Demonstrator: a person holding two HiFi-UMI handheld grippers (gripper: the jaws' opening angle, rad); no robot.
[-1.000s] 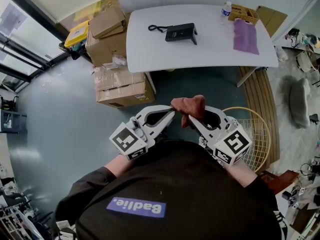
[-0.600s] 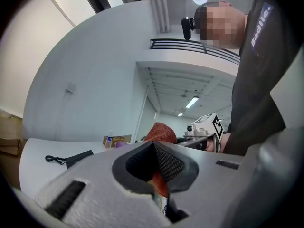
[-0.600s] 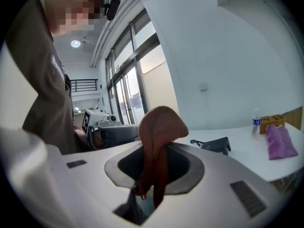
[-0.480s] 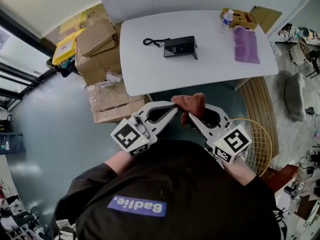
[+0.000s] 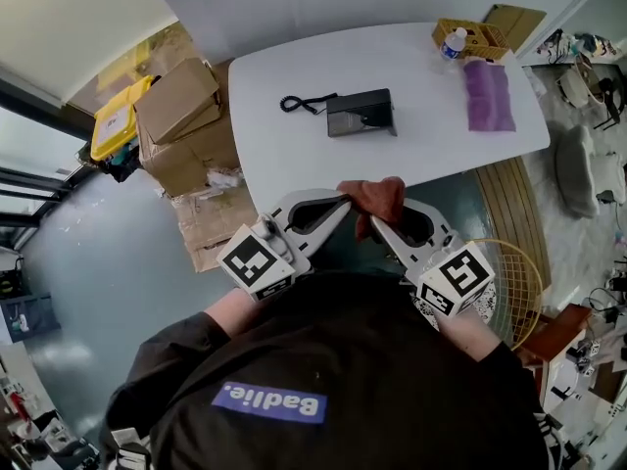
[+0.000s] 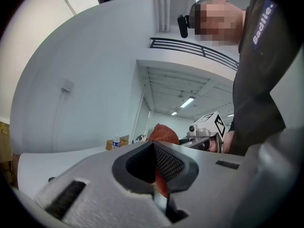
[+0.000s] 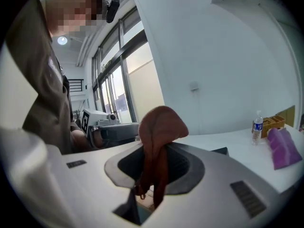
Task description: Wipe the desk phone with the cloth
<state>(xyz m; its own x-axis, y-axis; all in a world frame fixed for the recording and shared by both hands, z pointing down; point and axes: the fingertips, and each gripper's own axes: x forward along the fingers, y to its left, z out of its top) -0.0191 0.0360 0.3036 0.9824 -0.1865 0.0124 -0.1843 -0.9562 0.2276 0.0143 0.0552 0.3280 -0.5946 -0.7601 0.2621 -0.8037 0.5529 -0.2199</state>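
- Close to the person's chest, at 6 o'clock in the head view, the white left gripper (image 5: 342, 201) and the white right gripper (image 5: 369, 225) meet tip to tip at a crumpled rust-brown cloth (image 5: 377, 196).
- The right gripper's jaws are clamped narrow on the rust-brown cloth. In the right gripper view it rises in a hump above the pads and hangs in folds through the gap.
- The left gripper's jaws are drawn together with a sliver of the same cloth pinched between them. The rest bulges just past the tips, toward 12 o'clock in the left gripper view.
- At 12 o'clock from the grippers, a black desk phone (image 5: 361, 114) sits on a white rounded table (image 5: 294, 160), well apart from the rust-brown cloth.
- A black coiled cord (image 5: 294, 103) trails from the phone's 9 o'clock side.
- Toward 3 o'clock from the phone, a purple cloth (image 5: 487, 96) lies flat near the table's end.
- A clear water bottle (image 5: 453, 43) stands at the purple cloth's 11 o'clock.
- Brown cardboard boxes (image 5: 181, 101) are stacked on the floor at the table's 9 o'clock.
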